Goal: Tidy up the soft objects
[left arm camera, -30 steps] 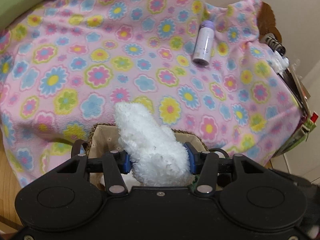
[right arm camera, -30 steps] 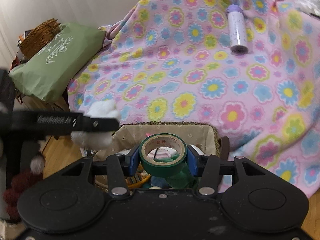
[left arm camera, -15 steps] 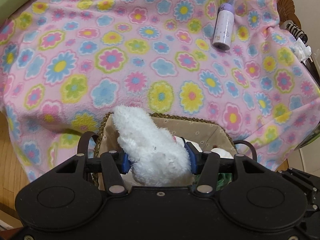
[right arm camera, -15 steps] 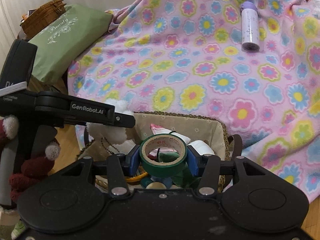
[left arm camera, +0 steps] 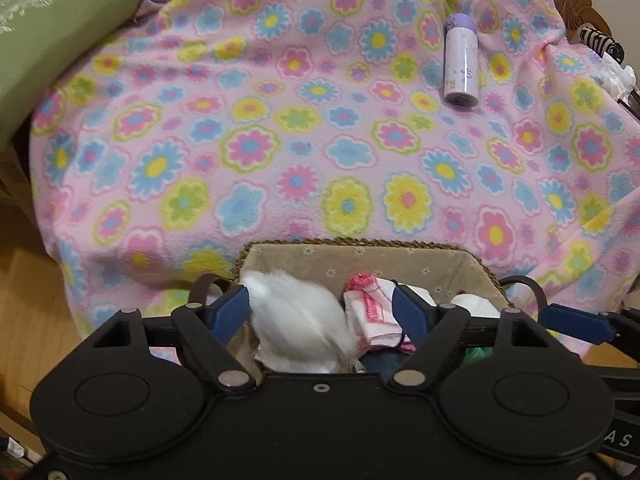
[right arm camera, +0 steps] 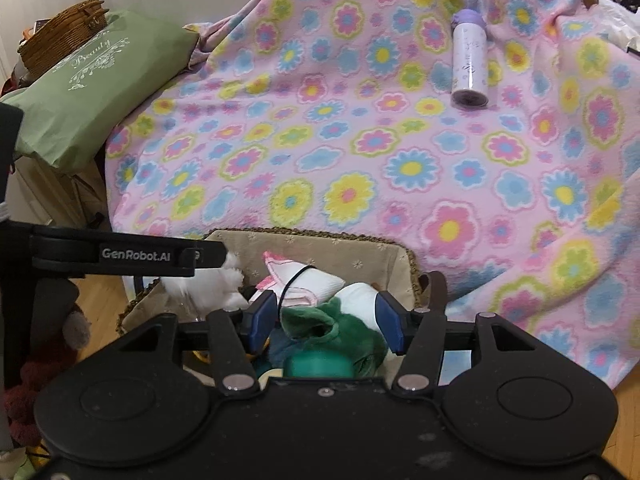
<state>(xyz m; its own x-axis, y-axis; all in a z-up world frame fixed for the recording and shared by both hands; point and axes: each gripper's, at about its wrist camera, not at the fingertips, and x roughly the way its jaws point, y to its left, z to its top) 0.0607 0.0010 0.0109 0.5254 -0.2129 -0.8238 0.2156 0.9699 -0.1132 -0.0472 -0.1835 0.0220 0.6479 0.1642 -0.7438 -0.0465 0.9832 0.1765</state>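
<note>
A lined wicker basket (left arm camera: 360, 254) stands against the flowered blanket, also in the right wrist view (right arm camera: 320, 246). My left gripper (left arm camera: 320, 312) is open over it; the white fluffy toy (left arm camera: 298, 330) is blurred between its fingers and lies loose in the basket, seen too in the right wrist view (right arm camera: 208, 284). My right gripper (right arm camera: 326, 326) is open above the basket. The green tape roll (right arm camera: 320, 366) lies below it beside a green plush (right arm camera: 336, 330). A pink-edged white cloth (left arm camera: 372, 312) also lies inside.
A pink flowered blanket (right arm camera: 380, 140) covers the bed. A purple-capped bottle (right arm camera: 469, 66) lies on it at the far right. A green pillow (right arm camera: 92, 84) and a wicker box (right arm camera: 64, 34) are at the left. Wooden floor (left arm camera: 24, 300) shows at lower left.
Both grippers opened. The left let go of the white fluffy toy, which dropped into the basket. The right let go of the green tape roll, which now lies among the basket's contents.
</note>
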